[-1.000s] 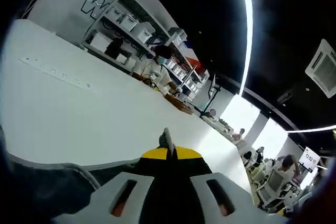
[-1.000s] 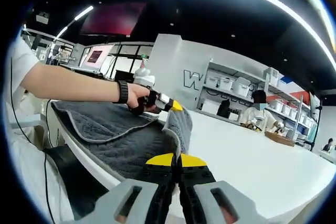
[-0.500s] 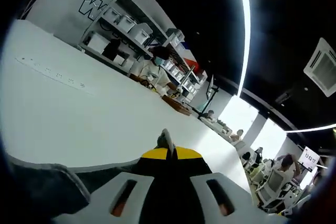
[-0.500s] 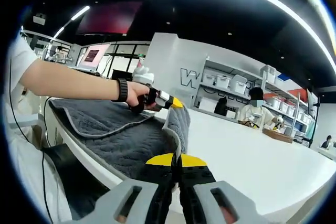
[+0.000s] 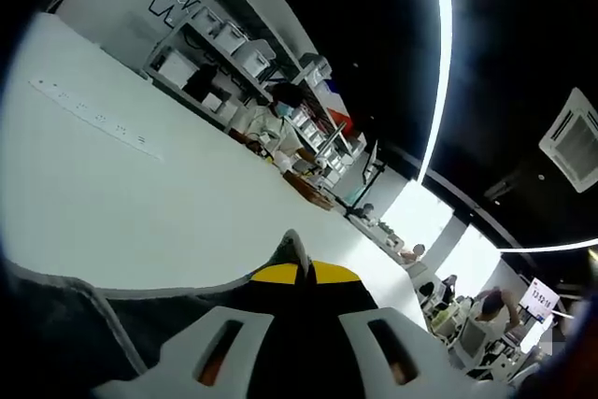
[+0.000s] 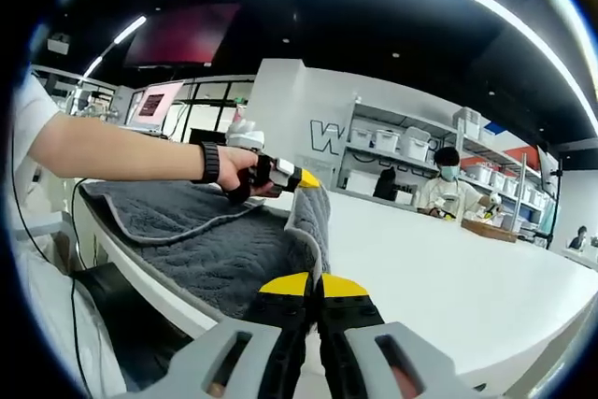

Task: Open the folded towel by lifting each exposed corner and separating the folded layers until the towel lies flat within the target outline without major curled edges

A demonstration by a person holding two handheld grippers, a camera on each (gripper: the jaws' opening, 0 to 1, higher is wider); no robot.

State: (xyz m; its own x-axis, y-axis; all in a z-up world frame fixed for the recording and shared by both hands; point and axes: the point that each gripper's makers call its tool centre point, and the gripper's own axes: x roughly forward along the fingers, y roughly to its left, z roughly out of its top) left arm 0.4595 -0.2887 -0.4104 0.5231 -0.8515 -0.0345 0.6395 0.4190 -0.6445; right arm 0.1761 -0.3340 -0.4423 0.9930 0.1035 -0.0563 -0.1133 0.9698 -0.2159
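Pinching 2 corners of the grey towel (image 6: 220, 249), both claws clamped shut on its edge: right claw (image 6: 314, 284) gripping the near corner, left claw (image 6: 301, 178) lifting the far one just ahead. Peeling the folded layer open across the white table (image 6: 448, 268); spreading flat probably coming next. Target outline hiding under cloth; left claw's (image 5: 299, 271) grip barely showing.

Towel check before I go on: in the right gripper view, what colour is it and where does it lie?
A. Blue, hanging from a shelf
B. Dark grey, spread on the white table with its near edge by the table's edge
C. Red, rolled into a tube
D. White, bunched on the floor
B: the towel is dark grey with a paler hem, lying on the white table, with one edge pinched up by the left gripper.
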